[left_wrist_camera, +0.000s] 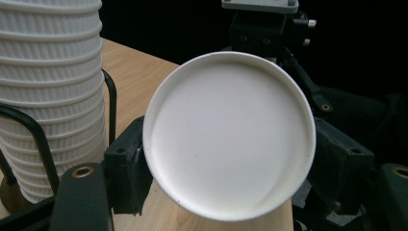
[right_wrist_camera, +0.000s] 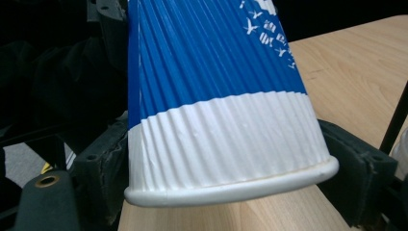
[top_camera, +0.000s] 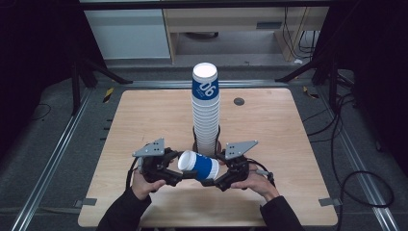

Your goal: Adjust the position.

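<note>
At the left, our left gripper [top_camera: 185,174] holds the bottom end of a blue-and-white ribbed paper cup [top_camera: 198,165], its jaws pressed on either side of the white base. The cup lies on its side just above the wooden tabletop [top_camera: 144,120], near its front edge, between our two hands. Just behind it rises a tall stack of cups [top_camera: 206,108] in a black wire holder [top_camera: 195,139]. At the right, our right gripper [top_camera: 211,182] clamps the cup's rim end.
</note>
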`<state>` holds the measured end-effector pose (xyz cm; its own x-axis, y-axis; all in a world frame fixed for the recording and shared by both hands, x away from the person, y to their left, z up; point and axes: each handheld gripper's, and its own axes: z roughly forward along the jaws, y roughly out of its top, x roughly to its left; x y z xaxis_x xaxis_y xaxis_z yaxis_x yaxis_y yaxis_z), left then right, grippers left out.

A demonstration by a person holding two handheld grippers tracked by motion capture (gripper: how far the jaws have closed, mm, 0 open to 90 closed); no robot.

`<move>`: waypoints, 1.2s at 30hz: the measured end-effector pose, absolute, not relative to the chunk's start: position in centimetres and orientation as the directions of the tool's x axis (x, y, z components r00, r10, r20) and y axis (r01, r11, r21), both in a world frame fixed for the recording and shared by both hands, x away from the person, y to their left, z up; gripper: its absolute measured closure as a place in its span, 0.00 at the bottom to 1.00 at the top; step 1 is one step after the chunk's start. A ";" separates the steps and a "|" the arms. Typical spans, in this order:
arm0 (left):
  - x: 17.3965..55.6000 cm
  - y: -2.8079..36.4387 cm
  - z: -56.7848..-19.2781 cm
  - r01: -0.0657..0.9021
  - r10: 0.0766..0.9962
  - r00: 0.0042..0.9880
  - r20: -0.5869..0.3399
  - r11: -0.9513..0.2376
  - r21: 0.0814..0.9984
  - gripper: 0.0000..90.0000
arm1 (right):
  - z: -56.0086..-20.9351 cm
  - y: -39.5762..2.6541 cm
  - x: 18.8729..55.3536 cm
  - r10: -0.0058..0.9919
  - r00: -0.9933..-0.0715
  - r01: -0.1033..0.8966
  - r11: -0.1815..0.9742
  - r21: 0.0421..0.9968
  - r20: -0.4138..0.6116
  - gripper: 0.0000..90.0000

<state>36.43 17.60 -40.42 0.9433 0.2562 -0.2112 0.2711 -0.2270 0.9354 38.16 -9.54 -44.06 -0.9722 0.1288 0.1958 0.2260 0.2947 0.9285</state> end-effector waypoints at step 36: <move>37.2 16.0 -43.0 0.279 0.218 0.960 -0.178 -0.645 0.711 0.28 | -45.8 -8.0 37.1 0.127 -0.992 0.075 0.632 0.771 -0.009 0.18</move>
